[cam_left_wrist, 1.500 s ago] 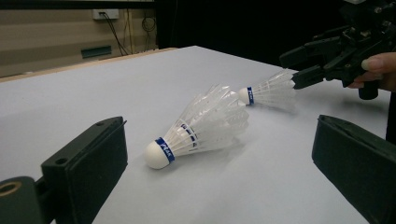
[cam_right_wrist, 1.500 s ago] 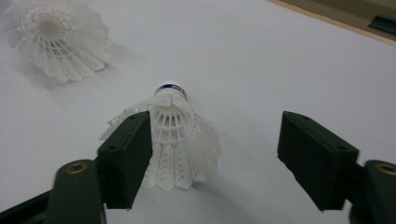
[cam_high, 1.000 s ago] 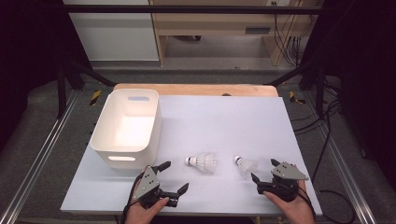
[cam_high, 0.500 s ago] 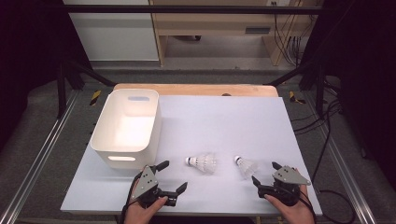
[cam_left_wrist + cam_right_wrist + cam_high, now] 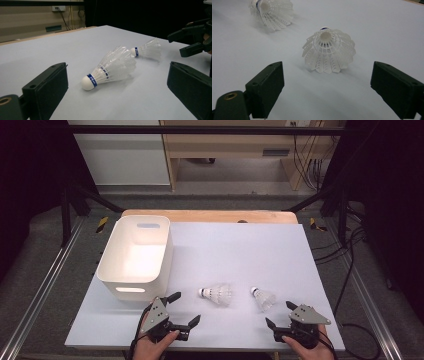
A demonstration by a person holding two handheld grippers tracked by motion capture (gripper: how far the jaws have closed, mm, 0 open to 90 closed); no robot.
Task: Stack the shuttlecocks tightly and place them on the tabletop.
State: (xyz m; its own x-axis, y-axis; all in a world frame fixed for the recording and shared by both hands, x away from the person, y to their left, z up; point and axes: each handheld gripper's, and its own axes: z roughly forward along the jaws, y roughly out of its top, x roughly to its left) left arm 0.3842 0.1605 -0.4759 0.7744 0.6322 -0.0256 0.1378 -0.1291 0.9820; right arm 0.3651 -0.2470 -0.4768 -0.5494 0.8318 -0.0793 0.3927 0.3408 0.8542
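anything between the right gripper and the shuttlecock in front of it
Nothing: bare white table between the open right gripper and the right shuttlecock, clearest in the right gripper view.

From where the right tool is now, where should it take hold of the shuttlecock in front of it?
Probably the feather skirt of the right shuttlecock: it lies on its side with the open skirt facing the right tool, cork pointing away. Come straight forward, low, and close across the skirt gently.
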